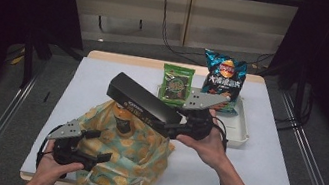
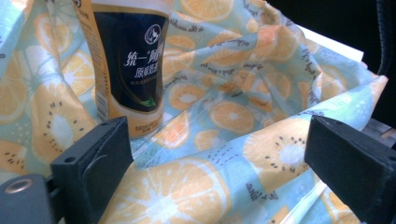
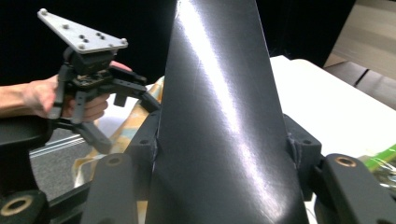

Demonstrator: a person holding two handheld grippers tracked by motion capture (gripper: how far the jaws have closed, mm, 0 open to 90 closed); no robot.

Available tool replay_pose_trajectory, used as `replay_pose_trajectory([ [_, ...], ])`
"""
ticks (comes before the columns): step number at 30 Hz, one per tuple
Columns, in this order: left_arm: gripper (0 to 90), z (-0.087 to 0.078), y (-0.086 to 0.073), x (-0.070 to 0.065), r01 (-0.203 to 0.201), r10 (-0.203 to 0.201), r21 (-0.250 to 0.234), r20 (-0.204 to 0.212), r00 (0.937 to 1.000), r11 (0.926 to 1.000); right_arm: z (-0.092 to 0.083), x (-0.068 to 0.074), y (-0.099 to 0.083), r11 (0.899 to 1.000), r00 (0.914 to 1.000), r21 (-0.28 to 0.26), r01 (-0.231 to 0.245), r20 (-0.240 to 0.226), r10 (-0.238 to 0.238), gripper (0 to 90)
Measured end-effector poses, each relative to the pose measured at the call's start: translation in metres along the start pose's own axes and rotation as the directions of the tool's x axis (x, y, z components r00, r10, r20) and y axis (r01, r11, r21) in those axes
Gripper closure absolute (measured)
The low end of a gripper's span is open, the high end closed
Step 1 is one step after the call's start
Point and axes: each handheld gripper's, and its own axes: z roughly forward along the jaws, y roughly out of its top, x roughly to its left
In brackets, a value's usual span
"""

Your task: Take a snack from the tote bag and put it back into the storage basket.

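A white-covered worktop stands on grey floor. Behind it runs a pale panelled wall with hanging cables. Dark curtains flank both sides.

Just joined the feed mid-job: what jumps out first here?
A long black box, clamped in the right gripper, hangs tilted over the fruit-print bag at the table's near edge. A dark bottle stands inside the bag. The left gripper sits open at the bag's left side.

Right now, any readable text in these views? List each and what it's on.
"统一": bottle label, first characters of the top line; the rest of that line is cut off and the lines below are too blurred.
Blue chip bag: round logo and large white characters, unreadable.
Green snack packet: print too small.
Black box: side print too small.
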Motion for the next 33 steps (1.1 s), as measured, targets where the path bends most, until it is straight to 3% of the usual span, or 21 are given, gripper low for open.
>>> replay_pose_trajectory([
  [5,3.7,-0.005,0.001,-0.002,-0.004,0.004,-0.032,0.023,0.9997,0.9995,-0.011,-0.014,0.000,1.000,0.9993,-0.015,-0.026,0.025,0.027,43.2],
  [12,3.7,-0.007,0.001,0.000,0.012,-0.010,-0.057,0.037,0.9993,0.9983,-0.022,-0.034,-0.007,0.999,0.9966,0.017,-0.052,0.065,0.050,43.2],
  [15,3.4,-0.008,0.001,-0.001,-0.006,0.009,-0.060,0.051,0.9986,0.9982,-0.025,-0.042,-0.013,0.998,0.9948,0.026,-0.064,0.081,0.062,43.2],
  [22,3.3,-0.009,0.002,-0.002,-0.019,0.021,-0.058,0.044,0.9988,0.9982,-0.031,-0.062,-0.029,0.994,0.9897,0.071,-0.080,0.124,0.071,43.2],
  [29,3.8,-0.010,0.001,0.000,-0.022,0.024,-0.058,0.028,0.9993,0.9980,-0.031,-0.081,-0.045,0.987,0.9884,0.138,-0.084,0.138,0.065,43.2],
  [33,4.1,-0.011,0.001,0.000,-0.022,0.024,-0.056,0.022,0.9995,0.9982,-0.030,-0.090,-0.054,0.983,0.9852,0.149,-0.104,0.150,0.082,43.1],
])
